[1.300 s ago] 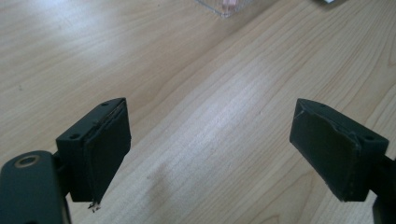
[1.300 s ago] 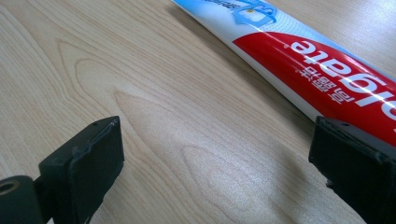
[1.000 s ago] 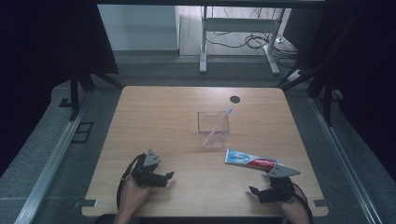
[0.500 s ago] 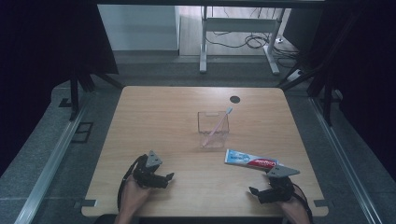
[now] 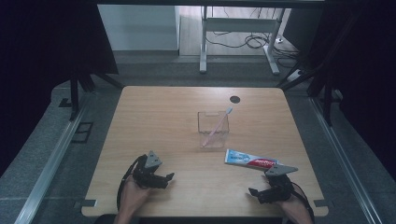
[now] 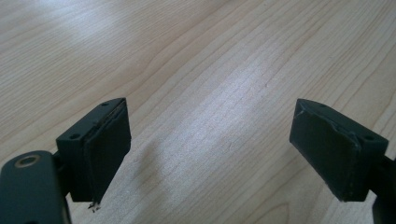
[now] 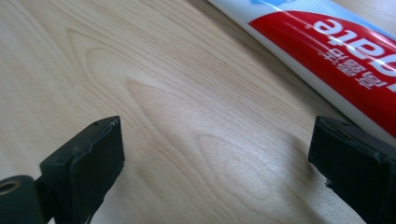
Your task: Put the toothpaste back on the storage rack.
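We rest both hands at the near edge of the bench (image 5: 140, 116), the left gripper (image 5: 164, 177) and right gripper (image 5: 254, 192) with jaws spread wide and empty, likely poised to start. The toothpaste tube (image 5: 251, 160) lies flat just beyond the right gripper, easy to reach. Farther off, a toothbrush (image 5: 217, 125) leans in a clear cup (image 5: 212, 129) mid-bench, with open wood all round.
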Motion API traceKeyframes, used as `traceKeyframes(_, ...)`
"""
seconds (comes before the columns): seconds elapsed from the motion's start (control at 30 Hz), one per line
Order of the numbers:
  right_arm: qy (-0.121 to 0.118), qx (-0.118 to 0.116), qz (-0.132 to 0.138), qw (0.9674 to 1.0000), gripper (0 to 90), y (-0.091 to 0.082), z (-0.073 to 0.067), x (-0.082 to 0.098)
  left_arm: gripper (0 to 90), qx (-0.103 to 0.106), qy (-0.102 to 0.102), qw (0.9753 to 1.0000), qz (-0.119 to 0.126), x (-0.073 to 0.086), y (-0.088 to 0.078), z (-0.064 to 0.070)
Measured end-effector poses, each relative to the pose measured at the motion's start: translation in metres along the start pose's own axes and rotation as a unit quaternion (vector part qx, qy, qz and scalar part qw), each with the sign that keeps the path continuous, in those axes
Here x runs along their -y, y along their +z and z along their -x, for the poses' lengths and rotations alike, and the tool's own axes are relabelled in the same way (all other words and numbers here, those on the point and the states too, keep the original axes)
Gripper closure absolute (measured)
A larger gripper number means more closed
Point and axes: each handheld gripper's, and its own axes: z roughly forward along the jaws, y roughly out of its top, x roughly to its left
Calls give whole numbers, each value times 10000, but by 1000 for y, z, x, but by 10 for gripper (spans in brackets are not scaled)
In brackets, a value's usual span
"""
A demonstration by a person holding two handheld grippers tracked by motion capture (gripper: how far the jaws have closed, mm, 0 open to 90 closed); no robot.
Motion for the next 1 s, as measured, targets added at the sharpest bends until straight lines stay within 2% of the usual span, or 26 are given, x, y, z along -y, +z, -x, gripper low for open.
traceKeyframes(0.1,25,-168,-105,9998,77,-1,-1,-2,127,-7,-5,10000,19,0,-1,0)
traceKeyframes(0.13,-25,-256,-223,9994,98,1,-2,-3,127,-12,-6,10000,26,0,-1,-1)
traceKeyframes(0.2,-40,-279,-280,9992,105,1,-3,-3,127,-9,3,10000,21,0,-2,-1)
traceKeyframes(0.4,82,-191,-321,9993,243,-3,-1,-8,127,-22,20,10000,32,0,-2,-1)
traceKeyframes(0.43,150,-162,-276,9994,312,-6,1,-10,127,-19,20,10000,36,0,-2,-1)
traceKeyframes(0.47,150,-162,-276,9994,312,-6,1,-10,127,-21,19,10000,38,0,-2,-1)
traceKeyframes(0.5,193,-114,-202,9995,385,-10,2,-13,127,-14,16,10000,39,0,-2,-1)
traceKeyframes(0.53,193,-114,-202,9995,385,-10,2,-13,127,-14,14,10000,39,0,-2,-1)
traceKeyframes(0.57,186,-107,-183,9996,423,-12,3,-14,127,-17,16,10000,38,0,-2,-1)
traceKeyframes(0.73,-6,-44,-151,9999,601,-21,7,-22,127,-22,33,10000,38,0,-3,-1)
traceKeyframes(0.77,-111,-35,-148,9998,661,-24,9,-25,128,-20,41,10000,34,0,-3,-1)
traceKeyframes(0.8,-111,-35,-148,9998,661,-24,9,-25,128,-18,37,10000,30,0,-3,-1)
traceKeyframes(0.87,-220,-20,-159,9996,744,-27,13,-29,128,-10,50,10000,24,0,-2,-1)
traceKeyframes(1.0,-279,49,-165,9995,804,-32,19,-34,128,-8,80,10000,7,0,-2,-1)
